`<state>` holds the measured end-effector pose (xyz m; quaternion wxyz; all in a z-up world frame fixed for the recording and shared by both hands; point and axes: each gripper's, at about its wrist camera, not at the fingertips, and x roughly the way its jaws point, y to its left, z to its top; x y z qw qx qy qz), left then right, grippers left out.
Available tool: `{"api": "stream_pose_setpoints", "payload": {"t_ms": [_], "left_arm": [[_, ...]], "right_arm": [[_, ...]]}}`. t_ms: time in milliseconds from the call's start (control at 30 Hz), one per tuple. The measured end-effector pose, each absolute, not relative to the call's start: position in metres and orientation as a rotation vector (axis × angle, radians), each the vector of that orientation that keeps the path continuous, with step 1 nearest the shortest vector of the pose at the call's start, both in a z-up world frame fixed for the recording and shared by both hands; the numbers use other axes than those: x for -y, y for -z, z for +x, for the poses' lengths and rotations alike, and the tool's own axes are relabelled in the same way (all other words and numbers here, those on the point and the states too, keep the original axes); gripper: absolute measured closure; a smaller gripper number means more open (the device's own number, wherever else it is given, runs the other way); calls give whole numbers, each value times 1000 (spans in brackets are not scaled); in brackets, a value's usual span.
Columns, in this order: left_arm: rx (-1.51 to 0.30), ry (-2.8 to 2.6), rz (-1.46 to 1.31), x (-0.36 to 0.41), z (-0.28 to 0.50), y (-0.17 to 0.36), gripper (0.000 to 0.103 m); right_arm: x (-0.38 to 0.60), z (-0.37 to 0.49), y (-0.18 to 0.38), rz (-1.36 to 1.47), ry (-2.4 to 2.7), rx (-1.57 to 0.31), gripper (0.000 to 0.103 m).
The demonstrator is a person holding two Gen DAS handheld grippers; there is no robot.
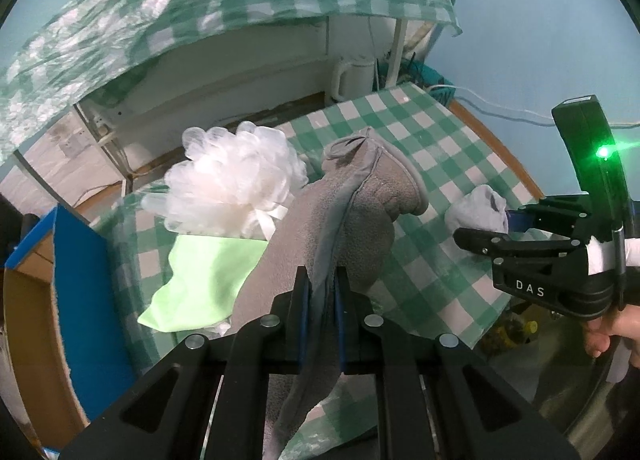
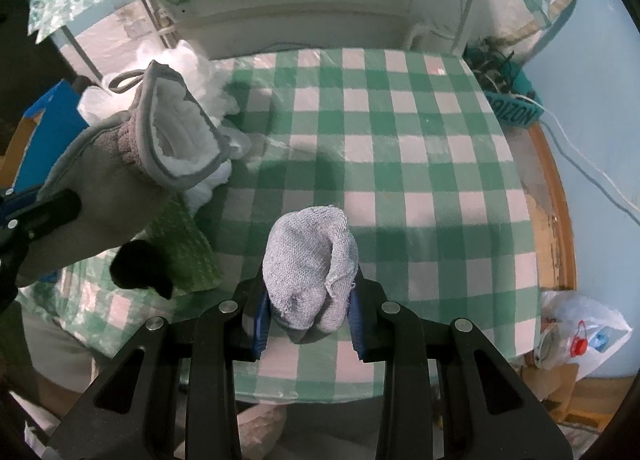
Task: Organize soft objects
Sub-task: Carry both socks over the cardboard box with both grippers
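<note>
My left gripper (image 1: 320,284) is shut on a grey fleece mitt (image 1: 352,212) and holds it above the checked table (image 1: 420,132); the mitt also shows at the left of the right wrist view (image 2: 120,164), its white lining facing the camera. My right gripper (image 2: 308,300) is shut on a rolled grey-white cloth (image 2: 310,264), just above the table (image 2: 400,140). In the left wrist view this gripper (image 1: 500,224) and its cloth (image 1: 476,208) are at the right. A white mesh bath puff (image 1: 236,180) and a light green cloth (image 1: 204,280) lie on the table behind the mitt.
A cardboard box with a blue flap (image 1: 80,280) stands at the table's left edge. A second checked table (image 1: 200,0) with a white base stands behind. A teal basket (image 2: 516,100) and a plastic bag (image 2: 580,324) sit on the floor at the right.
</note>
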<state>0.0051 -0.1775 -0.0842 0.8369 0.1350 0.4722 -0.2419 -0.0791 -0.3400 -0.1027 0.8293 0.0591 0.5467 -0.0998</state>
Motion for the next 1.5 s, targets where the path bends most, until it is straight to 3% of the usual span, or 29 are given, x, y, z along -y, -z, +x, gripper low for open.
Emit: {"api": "stream_pose_setpoints", "payload": {"t_ms": [1500], "left_arm": [[-811, 284, 287, 74, -10, 28, 93]], "right_arm": [[215, -42, 21, -138, 47, -987, 73]]}}
